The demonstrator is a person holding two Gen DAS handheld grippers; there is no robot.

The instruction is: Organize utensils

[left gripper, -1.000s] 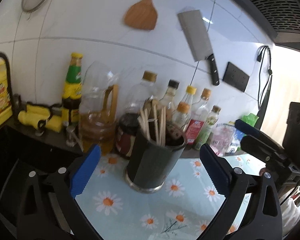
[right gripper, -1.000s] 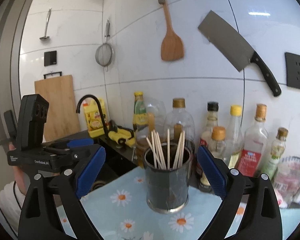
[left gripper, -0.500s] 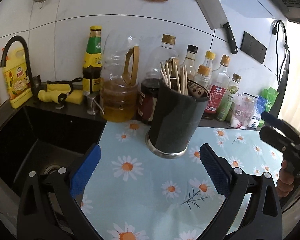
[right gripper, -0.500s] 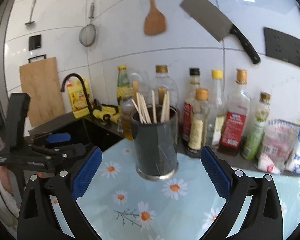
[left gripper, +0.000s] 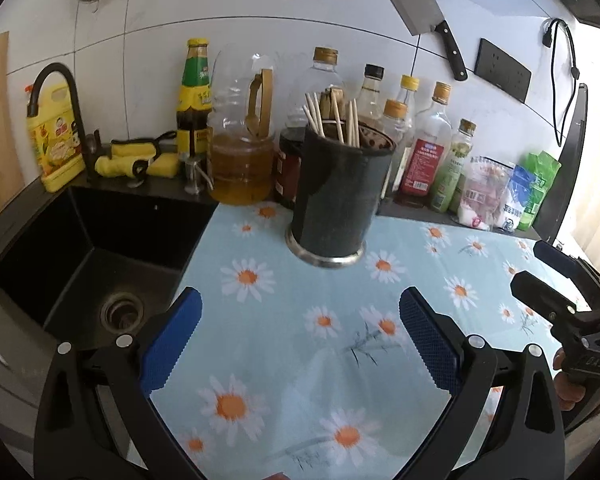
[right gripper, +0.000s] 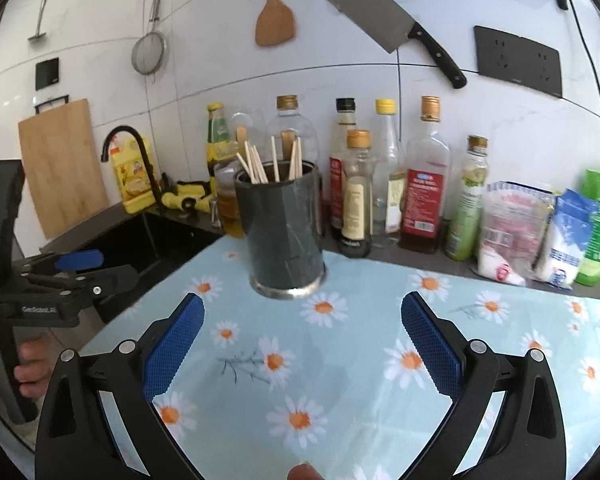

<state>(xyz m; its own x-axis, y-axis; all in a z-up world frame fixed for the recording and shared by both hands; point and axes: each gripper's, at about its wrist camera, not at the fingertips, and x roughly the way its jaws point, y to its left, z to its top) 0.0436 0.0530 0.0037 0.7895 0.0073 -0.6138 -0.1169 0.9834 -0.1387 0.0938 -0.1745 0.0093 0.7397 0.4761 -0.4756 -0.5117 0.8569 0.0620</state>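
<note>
From the left wrist view, a bench (left gripper: 300,360) covered by a pale blue daisy cloth is seen, with a black sink (left gripper: 92,264) to one side and white wall tiles behind. The dark utensil holder (left gripper: 336,204) is stood upright on the cloth near the back edge, with chopsticks (left gripper: 332,120) poking out of it. A row of bottles (left gripper: 428,148) is lined along the wall just behind it. The bottle labels are too small to be read. The left hand-held gripper (left gripper: 300,340) is held wide apart with nothing between its blue pads, well short of the holder. Compared with half a second ago, the holder is seen farther off and more cloth is shown.

From the right wrist view, a cleaver (right gripper: 392,28), wooden spatula (right gripper: 276,16) and strainer (right gripper: 150,52) are hung on the tiles, and a cutting board (right gripper: 60,168) is leaned at the wall. The holder (right gripper: 284,236) is seen ahead. The right hand-held gripper (right gripper: 300,336) is likewise spread wide and empty. More cloth is now shown before the holder than earlier.
</note>
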